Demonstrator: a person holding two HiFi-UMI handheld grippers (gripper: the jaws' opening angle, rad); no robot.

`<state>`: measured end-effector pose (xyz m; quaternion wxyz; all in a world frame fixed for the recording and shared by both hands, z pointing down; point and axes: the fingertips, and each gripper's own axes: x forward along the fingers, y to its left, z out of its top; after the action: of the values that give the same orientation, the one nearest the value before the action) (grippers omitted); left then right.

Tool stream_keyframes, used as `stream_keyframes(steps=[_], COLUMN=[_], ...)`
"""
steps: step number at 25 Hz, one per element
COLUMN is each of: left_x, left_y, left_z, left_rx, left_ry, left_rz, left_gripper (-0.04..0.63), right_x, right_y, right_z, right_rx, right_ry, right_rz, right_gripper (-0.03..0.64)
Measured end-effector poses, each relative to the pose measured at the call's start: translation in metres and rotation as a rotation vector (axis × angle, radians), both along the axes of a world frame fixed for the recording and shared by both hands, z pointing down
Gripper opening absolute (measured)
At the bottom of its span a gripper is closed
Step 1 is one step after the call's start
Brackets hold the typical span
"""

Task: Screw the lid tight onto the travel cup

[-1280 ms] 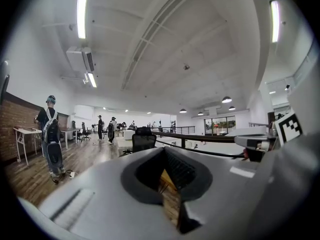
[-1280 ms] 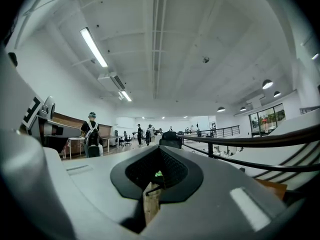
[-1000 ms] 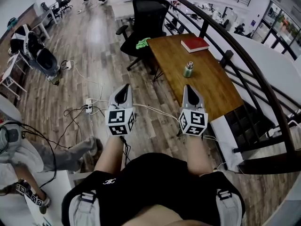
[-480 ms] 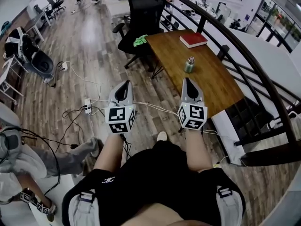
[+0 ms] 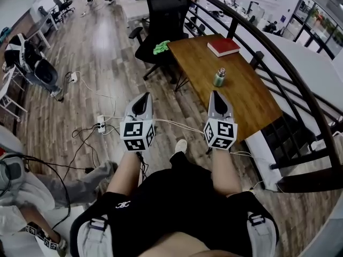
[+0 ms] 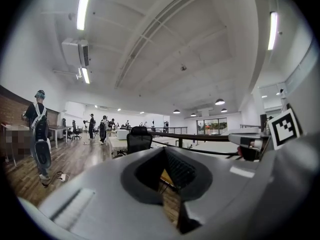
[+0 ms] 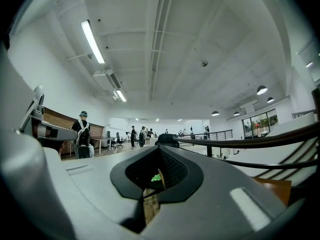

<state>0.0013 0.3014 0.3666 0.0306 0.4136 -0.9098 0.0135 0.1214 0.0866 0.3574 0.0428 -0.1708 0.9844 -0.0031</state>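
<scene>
A small green travel cup (image 5: 220, 77) with a silver lid stands upright near the middle of a wooden table (image 5: 252, 95) in the head view. My left gripper (image 5: 141, 101) and right gripper (image 5: 217, 98) are held side by side in front of my body, well short of the table, over the wood floor. Both are shut with nothing between the jaws. In the left gripper view the left gripper (image 6: 167, 176) points level across the room; the right gripper (image 7: 156, 176) likewise in its view. The cup shows in neither gripper view.
A red book (image 5: 223, 46) lies at the table's far end. A black office chair (image 5: 163, 23) with a green cloth (image 5: 159, 48) stands at the table's left. A black railing (image 5: 278, 63) curves along the right. Cables and a power strip (image 5: 101, 120) lie on the floor. A seated person (image 5: 32, 181) is at left.
The view has shifted a little; my foot now shows on the floor between the grippers. Both grippers keep their places, shut.
</scene>
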Motion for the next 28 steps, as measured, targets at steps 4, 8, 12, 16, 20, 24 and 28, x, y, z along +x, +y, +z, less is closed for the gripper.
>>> stream_keyframes(steps=[4, 8, 12, 16, 20, 24, 28], left_x=[-0.02, -0.042, -0.08, -0.124, -0.161, -0.191, -0.209], left_y=[-0.015, -0.04, -0.077, -0.112, -0.154, -0.2, -0.243], left_z=[-0.001, 0.002, 0.004, -0.002, 0.002, 0.005, 0.004], left_rx=[0.001, -0.01, -0.027, -0.044, -0.051, -0.052, -0.055], left_ry=[-0.014, -0.028, -0.027, -0.026, -0.016, -0.014, -0.02], left_rz=[0.009, 0.012, 0.024, 0.034, 0.05, 0.084, 0.132], left_gripper=[0.052, 0.052, 0.052, 0.052, 0.052, 0.052, 0.052], right_x=[-0.022, -0.048, -0.088, -0.122, -0.143, -0.163, -0.17], right_y=[-0.016, -0.041, -0.078, -0.108, -0.15, -0.194, -0.229], right_z=[0.002, 0.007, 0.01, 0.001, -0.003, 0.005, 0.007], right_rx=[-0.001, -0.005, -0.021, -0.026, -0.022, -0.027, -0.021], right_ry=[-0.002, -0.005, -0.002, 0.0, -0.013, 0.003, 0.014], right_rz=[0.002, -0.003, 0.007, 0.008, 0.038, 0.079, 0.122], right_gripper=[0.003, 0.003, 0.003, 0.003, 0.003, 0.005, 0.005])
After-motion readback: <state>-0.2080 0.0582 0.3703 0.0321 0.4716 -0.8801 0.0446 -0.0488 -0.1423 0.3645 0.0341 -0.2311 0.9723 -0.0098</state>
